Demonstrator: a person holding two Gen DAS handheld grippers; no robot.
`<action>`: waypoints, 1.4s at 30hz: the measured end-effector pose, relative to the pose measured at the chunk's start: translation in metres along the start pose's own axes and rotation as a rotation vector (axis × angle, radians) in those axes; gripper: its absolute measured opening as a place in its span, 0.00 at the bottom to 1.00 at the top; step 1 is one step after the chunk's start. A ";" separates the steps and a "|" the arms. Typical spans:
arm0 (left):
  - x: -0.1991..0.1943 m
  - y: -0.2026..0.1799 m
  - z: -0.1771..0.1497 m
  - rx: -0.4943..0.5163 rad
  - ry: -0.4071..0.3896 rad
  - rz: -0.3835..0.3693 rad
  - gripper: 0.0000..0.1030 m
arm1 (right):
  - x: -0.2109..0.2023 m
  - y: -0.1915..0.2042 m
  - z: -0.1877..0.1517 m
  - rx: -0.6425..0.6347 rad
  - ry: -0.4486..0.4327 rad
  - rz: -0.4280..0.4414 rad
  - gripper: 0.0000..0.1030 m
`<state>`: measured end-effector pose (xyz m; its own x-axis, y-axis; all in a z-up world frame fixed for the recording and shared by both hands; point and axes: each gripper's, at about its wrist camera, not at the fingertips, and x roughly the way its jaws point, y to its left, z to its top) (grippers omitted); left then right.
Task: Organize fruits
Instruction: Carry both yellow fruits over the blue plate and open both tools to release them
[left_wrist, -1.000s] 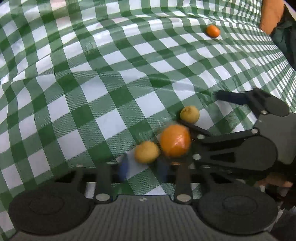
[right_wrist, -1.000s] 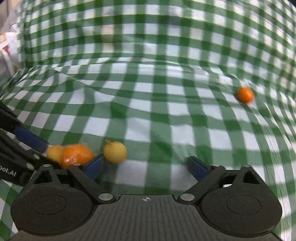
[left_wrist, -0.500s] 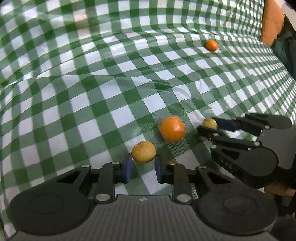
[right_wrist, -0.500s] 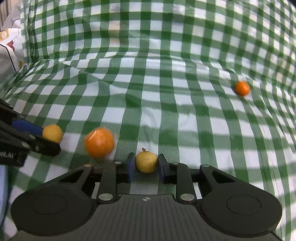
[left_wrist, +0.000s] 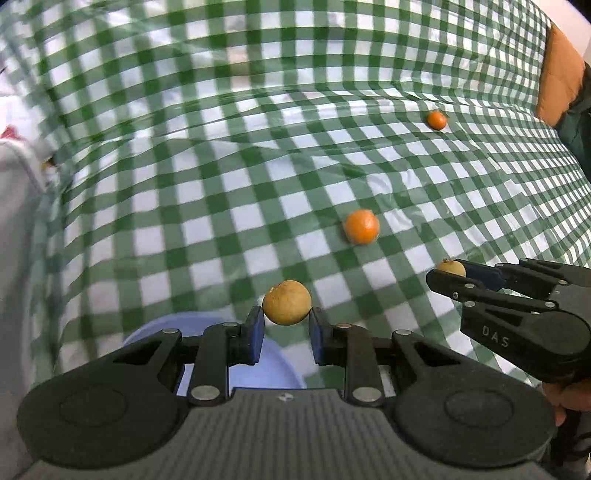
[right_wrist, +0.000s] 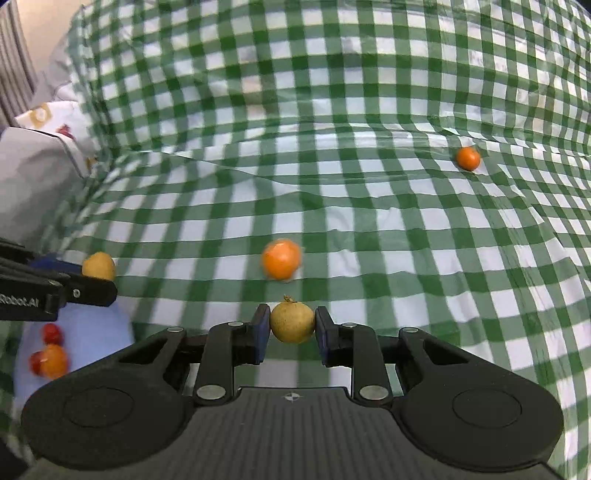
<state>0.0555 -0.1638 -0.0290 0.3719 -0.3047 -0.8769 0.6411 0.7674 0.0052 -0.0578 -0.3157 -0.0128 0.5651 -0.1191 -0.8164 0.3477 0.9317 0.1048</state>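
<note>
- Nearest the left wrist camera, the left gripper (left_wrist: 287, 325) is clenched on a round tan fruit (left_wrist: 287, 302), its blue pads (left_wrist: 255, 334) pressing the fruit from both sides.
- Just under and behind that gripper lies a pale blue bowl (left_wrist: 275, 369), only partly seen past the fingers.
- In the right wrist view, the right gripper (right_wrist: 291, 330) grips a second tan fruit with a stem stub (right_wrist: 292, 322), pinched between its blue pads (right_wrist: 260, 332).
- At the near left of that view the bowl's inside shows, holding two small red fruits (right_wrist: 51, 333) and a small orange one (right_wrist: 54, 361), all blurred.
- Each gripper shows in the other's view: the right one comes in from the right edge of the left view with its fruit at the fingertips, and the left one comes in from the left edge of the right view likewise.
- Farther out, between the two grippers, a blurred orange tangerine (right_wrist: 281, 259) sits on the green-and-white checked tablecloth (right_wrist: 369, 229), apart from both.
- Well beyond it, to the far right, a smaller orange fruit (right_wrist: 468, 158) lies alone on a fold of the cloth.
- At the far right edge of the left view stands an orange-brown cushion (left_wrist: 557, 77).
</note>
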 end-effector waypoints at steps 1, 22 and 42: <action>-0.007 0.002 -0.005 -0.011 0.001 0.008 0.28 | -0.006 0.005 -0.002 -0.001 -0.003 0.009 0.27; -0.099 0.059 -0.100 -0.163 -0.024 0.061 0.28 | -0.100 0.122 -0.041 -0.117 -0.010 0.141 0.27; -0.059 0.091 -0.097 -0.203 0.033 0.099 0.28 | -0.053 0.161 -0.045 -0.174 0.060 0.139 0.27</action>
<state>0.0269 -0.0210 -0.0233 0.4019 -0.2065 -0.8921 0.4533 0.8914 -0.0022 -0.0653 -0.1441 0.0221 0.5516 0.0299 -0.8336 0.1329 0.9834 0.1233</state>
